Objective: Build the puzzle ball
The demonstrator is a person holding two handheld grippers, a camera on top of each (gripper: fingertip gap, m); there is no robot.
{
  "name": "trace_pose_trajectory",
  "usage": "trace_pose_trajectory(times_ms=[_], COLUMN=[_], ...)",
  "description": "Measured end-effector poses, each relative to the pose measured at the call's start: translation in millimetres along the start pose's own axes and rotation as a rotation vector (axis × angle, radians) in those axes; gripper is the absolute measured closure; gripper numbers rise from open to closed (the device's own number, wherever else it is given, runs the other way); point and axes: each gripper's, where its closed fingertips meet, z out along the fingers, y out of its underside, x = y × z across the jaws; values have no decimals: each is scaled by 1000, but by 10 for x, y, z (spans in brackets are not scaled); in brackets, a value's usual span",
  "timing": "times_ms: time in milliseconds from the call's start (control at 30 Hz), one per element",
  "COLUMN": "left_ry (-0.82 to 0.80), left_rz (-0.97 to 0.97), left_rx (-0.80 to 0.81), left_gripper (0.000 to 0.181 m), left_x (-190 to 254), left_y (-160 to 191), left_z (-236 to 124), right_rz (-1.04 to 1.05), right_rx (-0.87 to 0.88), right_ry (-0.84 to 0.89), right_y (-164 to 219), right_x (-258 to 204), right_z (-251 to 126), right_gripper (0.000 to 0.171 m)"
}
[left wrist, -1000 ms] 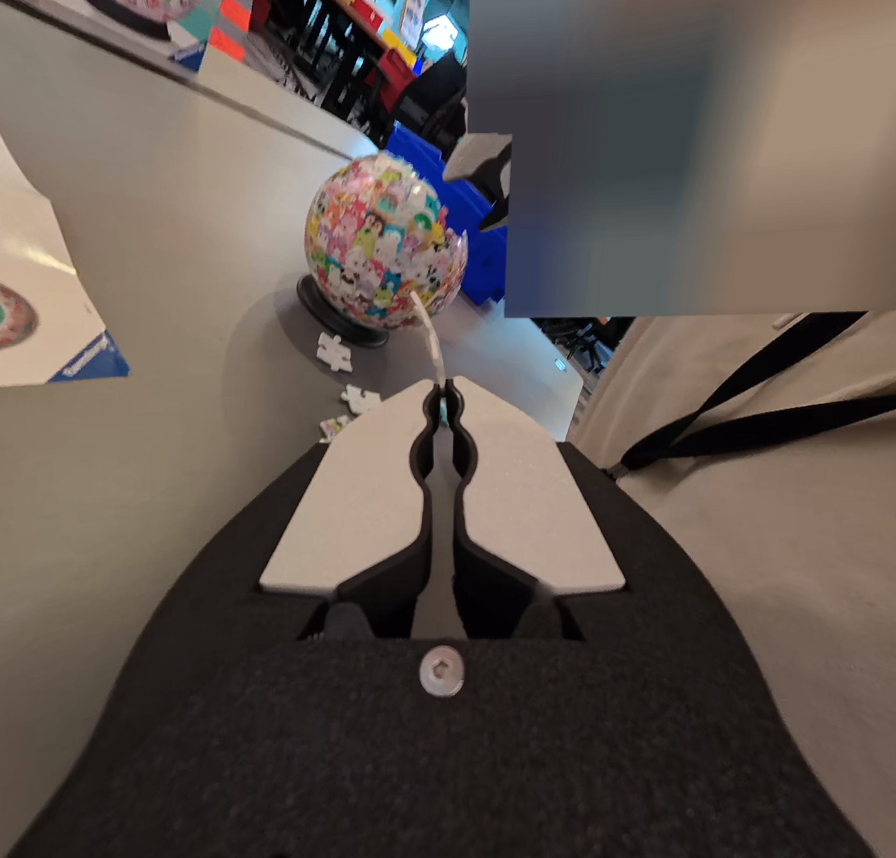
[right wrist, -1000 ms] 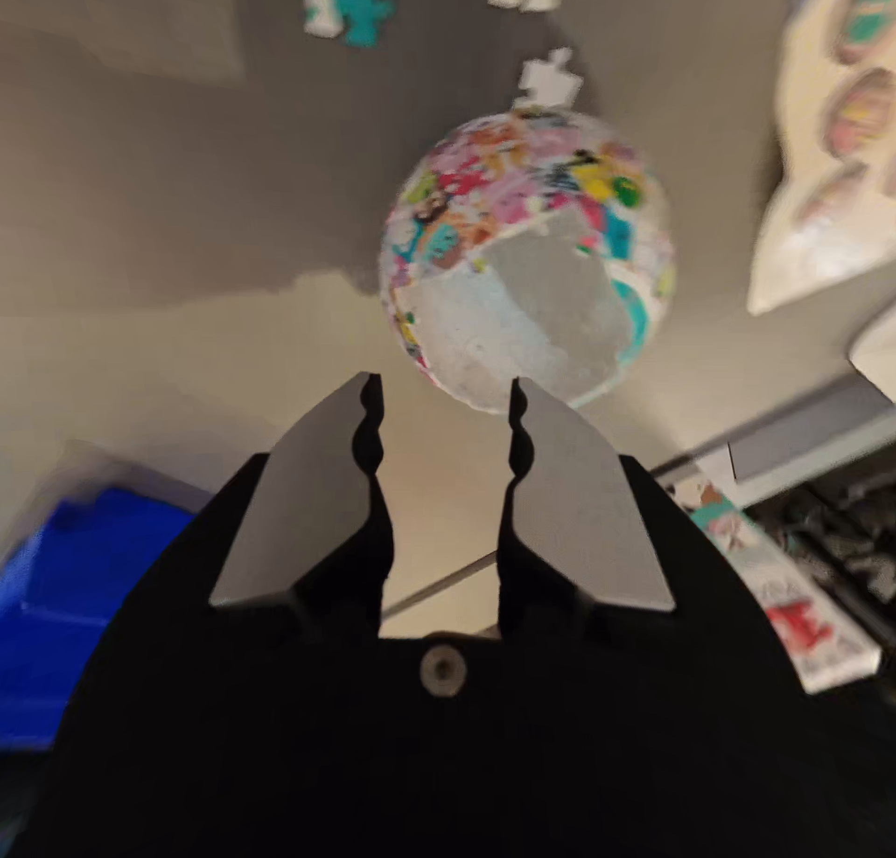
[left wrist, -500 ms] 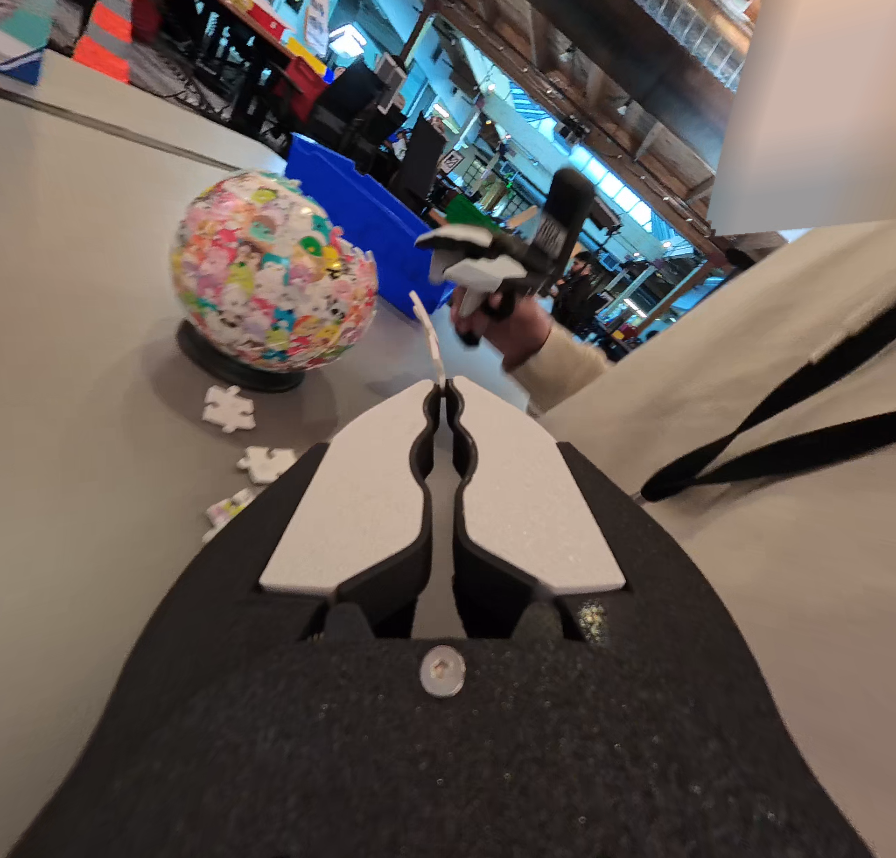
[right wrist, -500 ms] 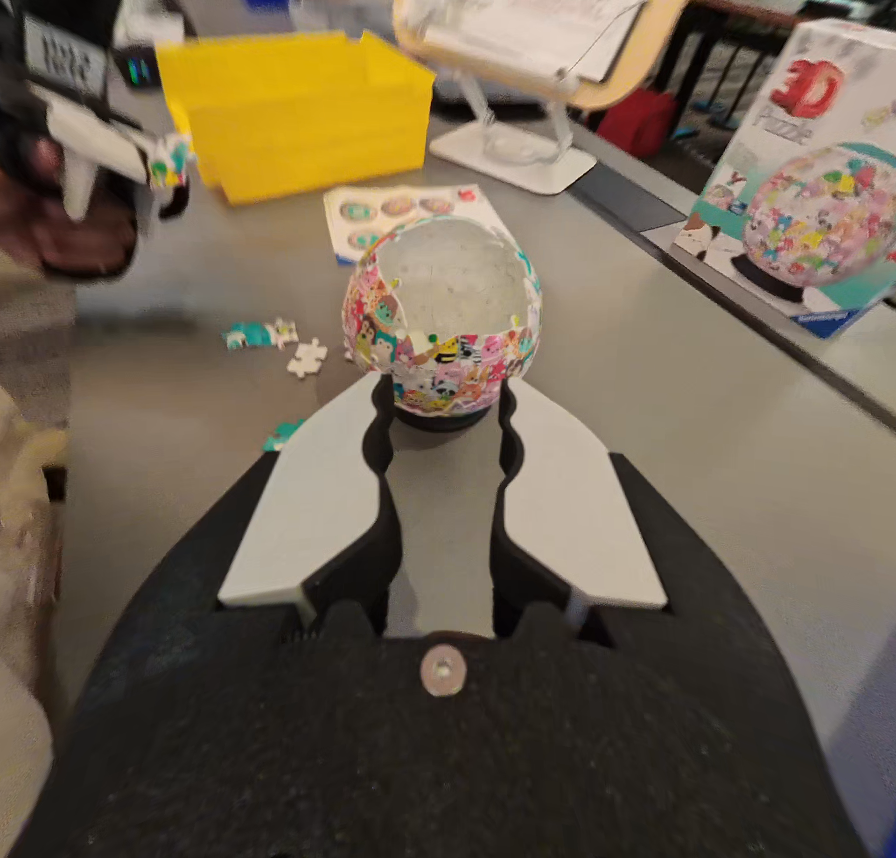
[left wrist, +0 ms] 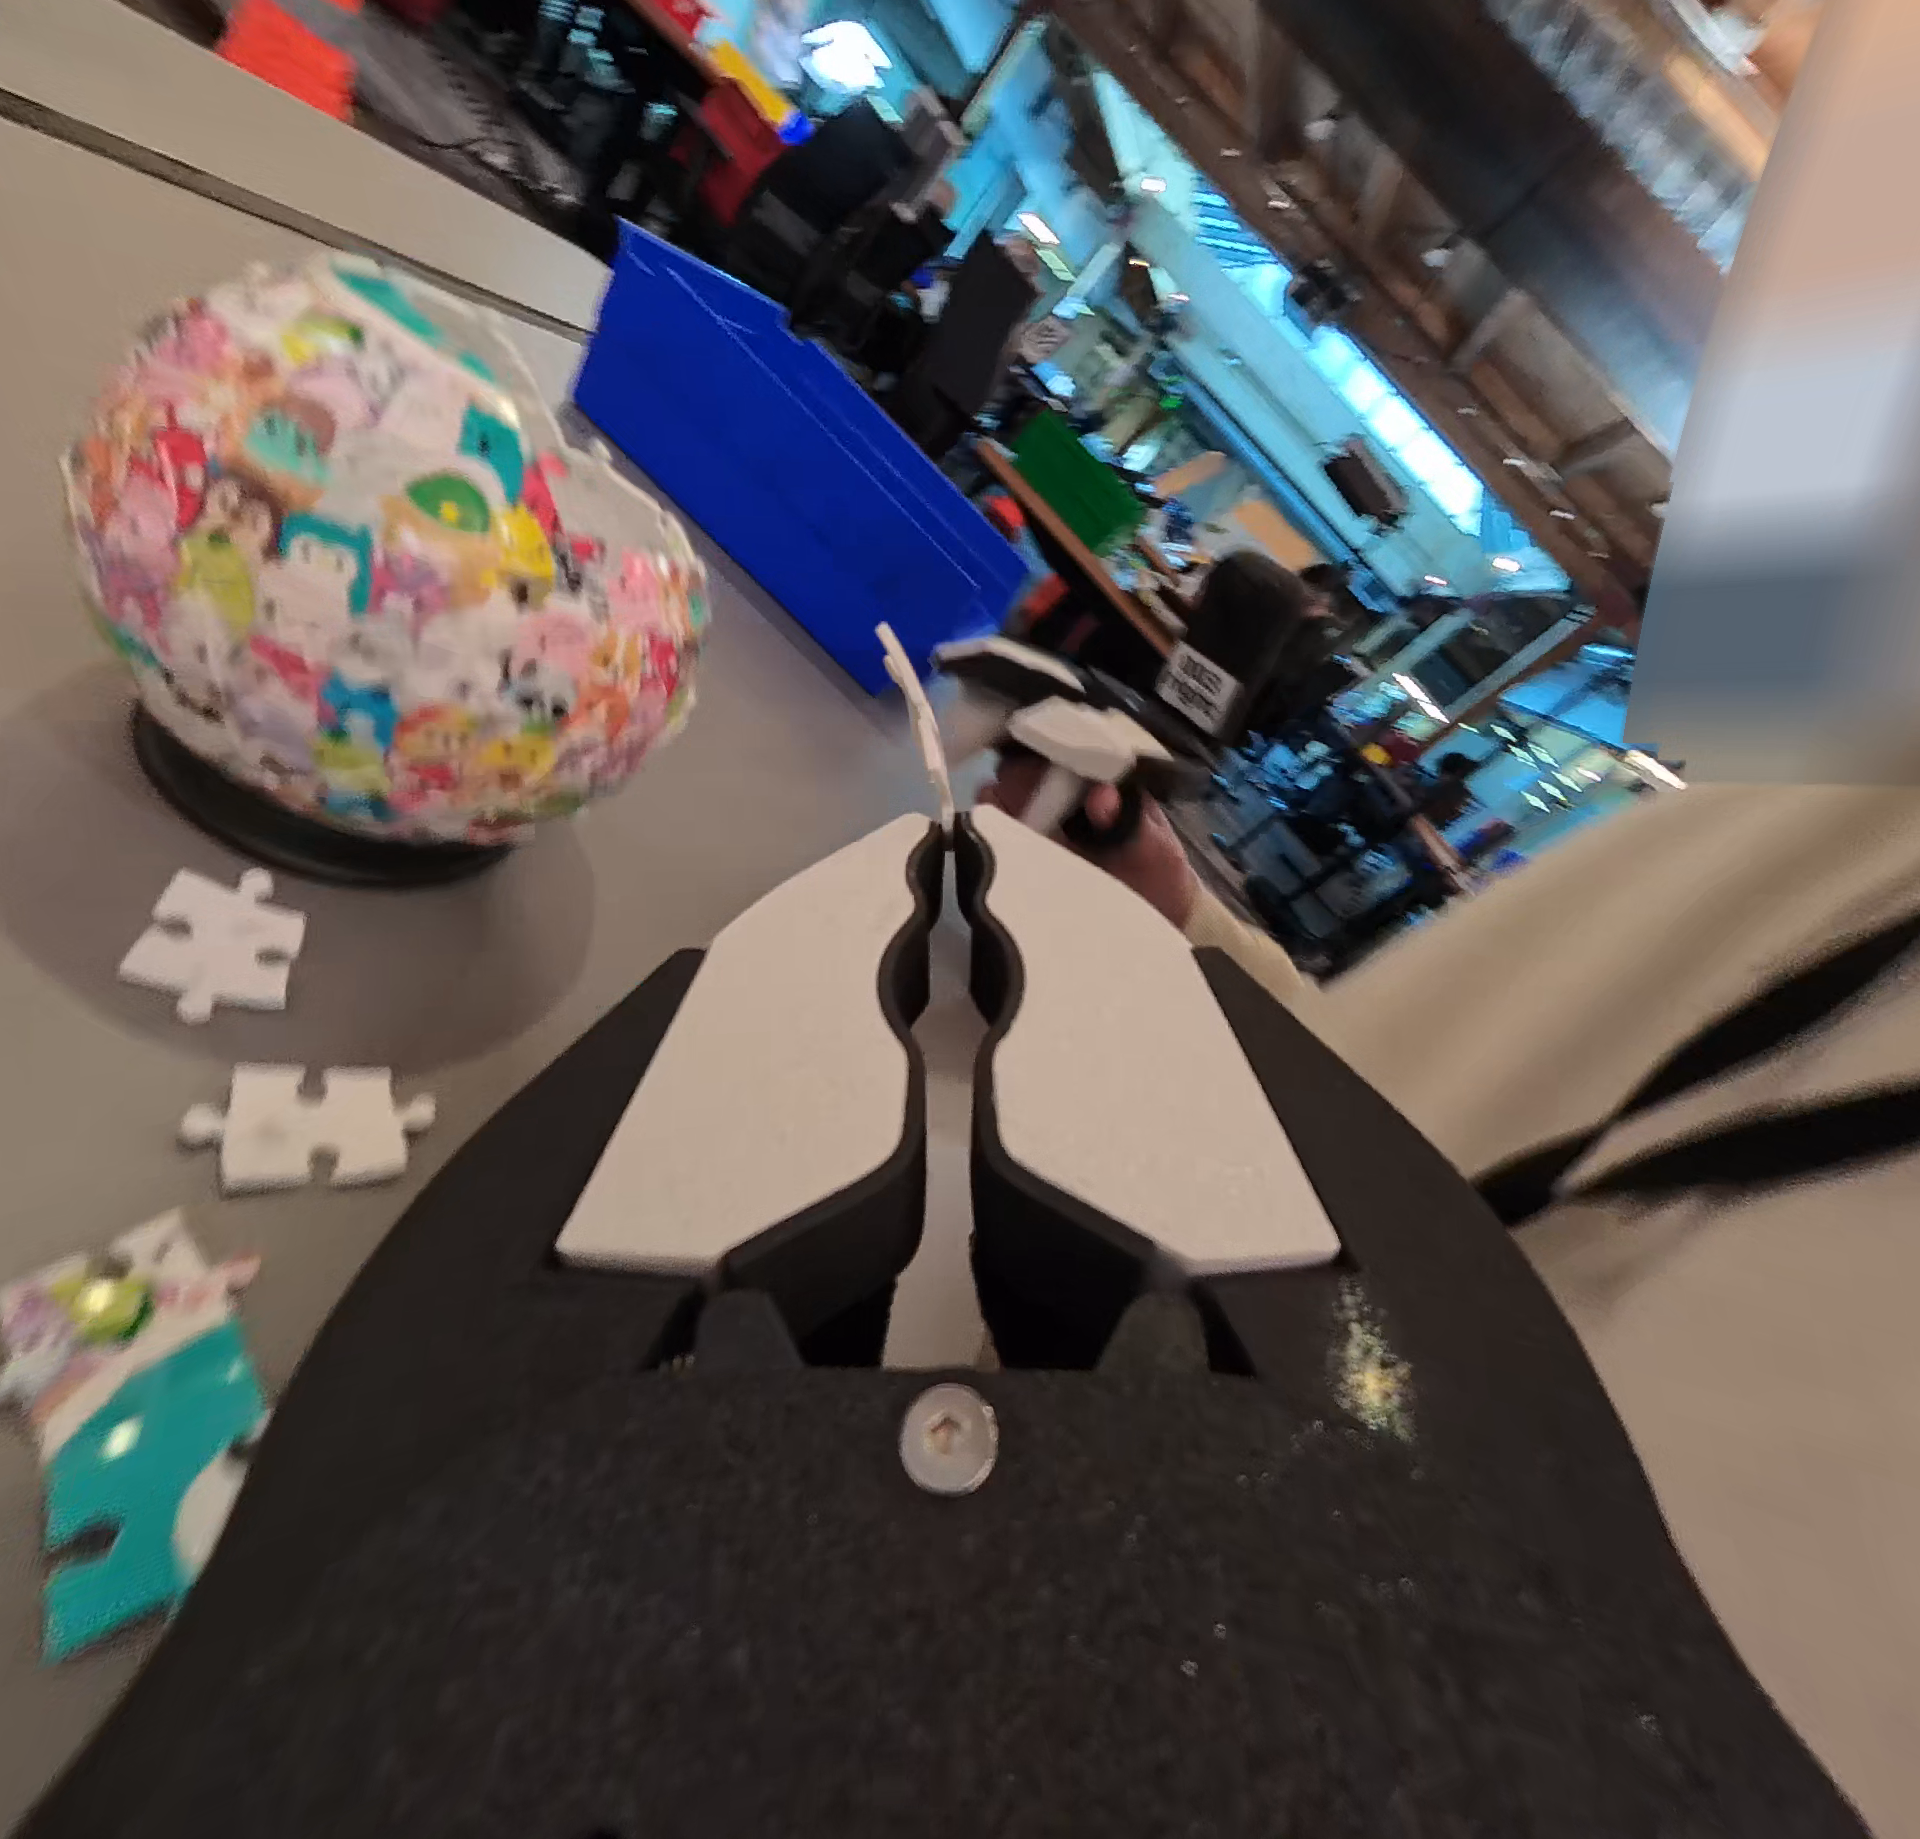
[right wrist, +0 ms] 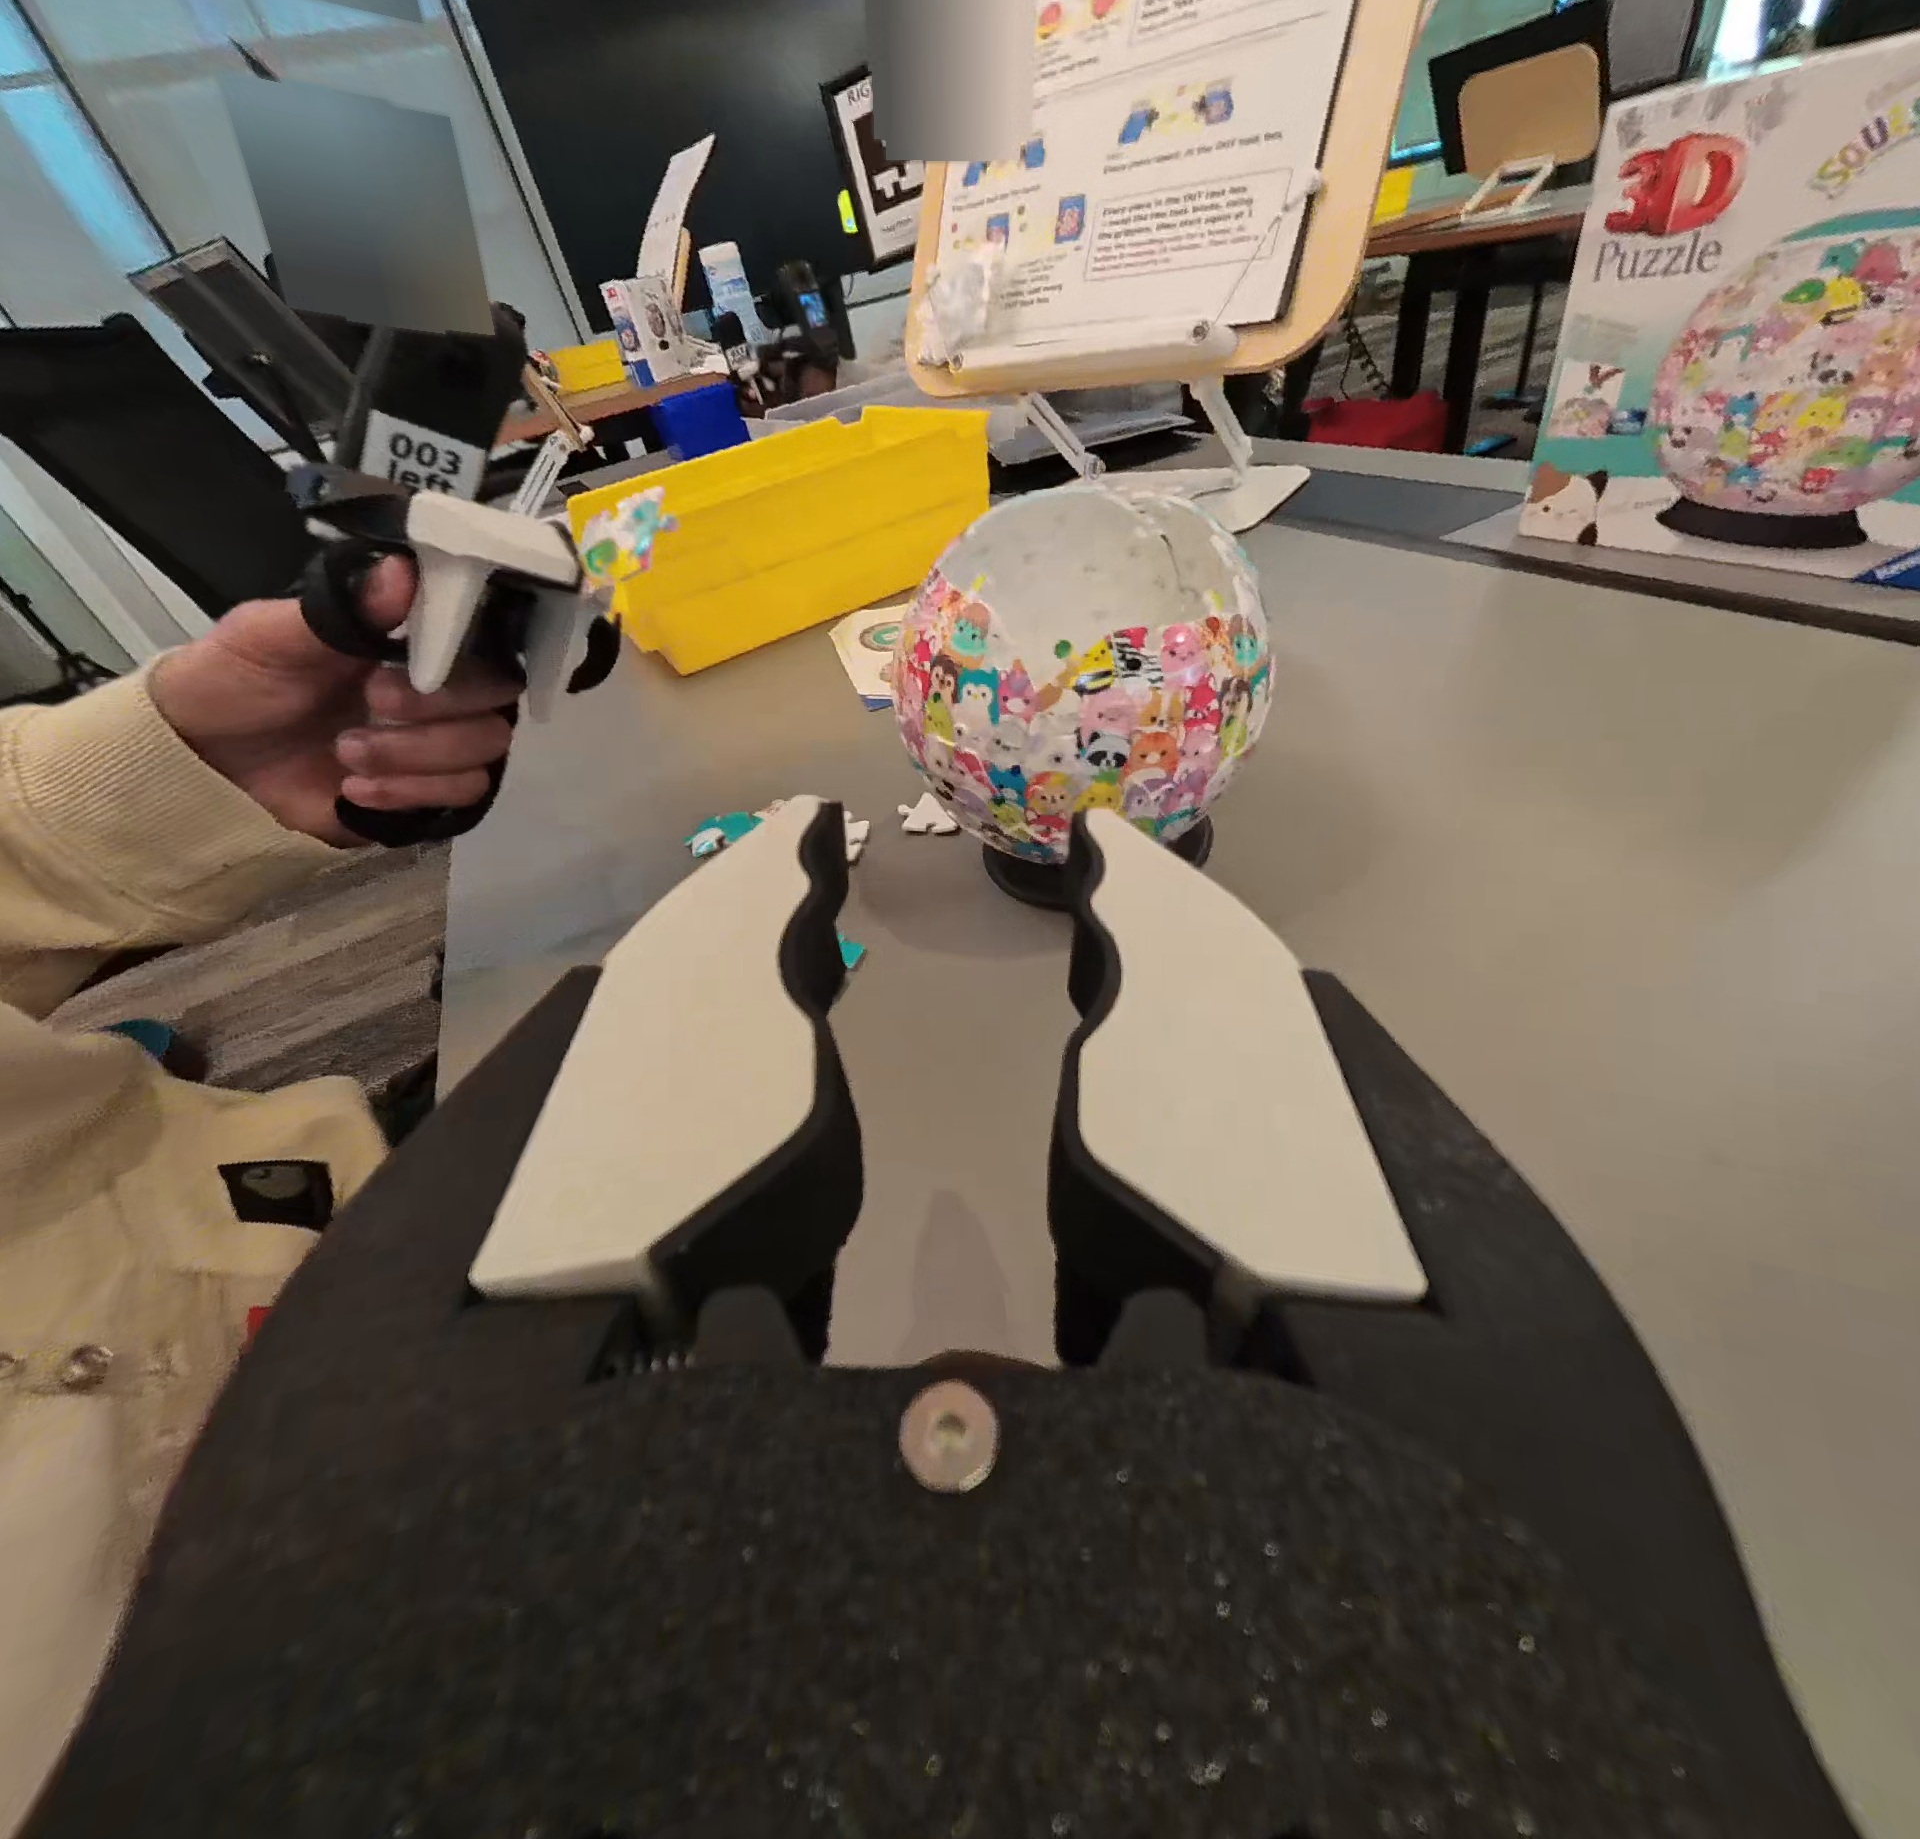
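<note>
The colourful puzzle ball [right wrist: 1081,667] stands on a black base [right wrist: 1049,870] on the grey table, with a large opening in its upper part; it also shows in the left wrist view [left wrist: 374,584]. My left gripper [left wrist: 953,825] is shut on a thin puzzle piece [left wrist: 920,724], held in the air to the right of the ball. In the right wrist view the left gripper [right wrist: 582,568] holds the piece [right wrist: 623,542] left of the ball. My right gripper [right wrist: 951,833] is open and empty, just in front of the ball's base.
Loose pieces lie near the ball: white ones [left wrist: 213,942] [left wrist: 307,1124] and a teal cluster [left wrist: 125,1394]. A yellow bin [right wrist: 779,522], a stand with an instruction sheet [right wrist: 1132,158] and the puzzle box [right wrist: 1745,335] stand behind. A blue bin [left wrist: 779,449] lies at the table edge. The left gripper's tips are roughly 15 centimetres from the right gripper's.
My right gripper has swung from above the ball down to table level, facing it from the front. My left gripper has moved away from the ball, still holding its piece.
</note>
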Motion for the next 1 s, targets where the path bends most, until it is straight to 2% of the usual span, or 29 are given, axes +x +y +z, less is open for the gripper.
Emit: trace_pose_trajectory(times_ms=[167, 400, 567, 767, 1000], left_ry=[-122, -270, -361, -353, -359], left_rz=[-20, 33, -73, -230, -242], left_rx=[7, -279, -405, -499, -508], left_gripper=[180, 180, 180, 180, 180], left_x=[30, -77, -334, -511, -618], left_y=[-353, -596, -652, -673, -688], left_z=[393, 909, 1139, 1247, 1270], right_rz=[42, -21, -10, 23, 34], right_rx=[5, -49, -54, -66, -71], right_ry=[4, 48, 44, 46, 43], right_y=[-32, 29, 74, 135, 178], right_x=[34, 175, 260, 360, 408], right_z=[-69, -175, -200, -222, -225], right_gripper=[134, 135, 135, 135, 135])
